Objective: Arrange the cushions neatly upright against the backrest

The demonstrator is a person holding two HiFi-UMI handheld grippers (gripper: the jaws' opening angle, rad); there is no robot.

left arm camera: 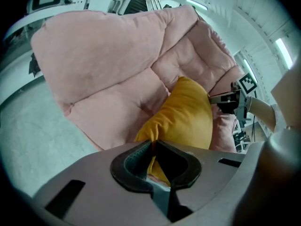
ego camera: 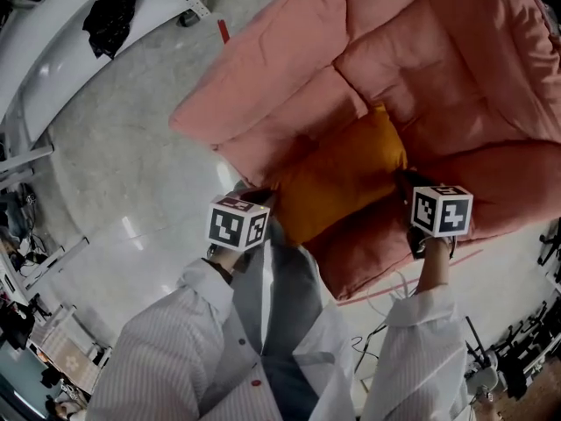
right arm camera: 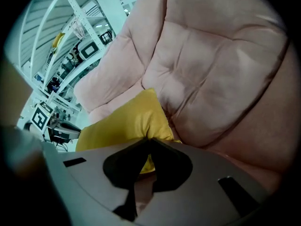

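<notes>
An orange-yellow cushion (ego camera: 342, 178) lies on the seat of a big pink padded chair (ego camera: 456, 68), between its left arm and right arm pads. My left gripper (ego camera: 261, 198) is shut on the cushion's near-left corner; in the left gripper view the yellow cushion (left arm camera: 186, 117) has its corner pinched between the jaws of the left gripper (left arm camera: 153, 150). My right gripper (ego camera: 406, 182) is shut on the cushion's right corner. In the right gripper view the cushion (right arm camera: 122, 121) runs leftward from the right gripper (right arm camera: 148, 145). The pink backrest (right arm camera: 211, 55) rises behind it.
Grey concrete floor (ego camera: 114, 165) surrounds the chair. A white frame with a black cloth (ego camera: 114, 16) stands at the top left. Red tape (ego camera: 412, 283) and cables (ego camera: 368, 349) lie on the floor near the chair's front. Equipment (ego camera: 526, 349) crowds the bottom right.
</notes>
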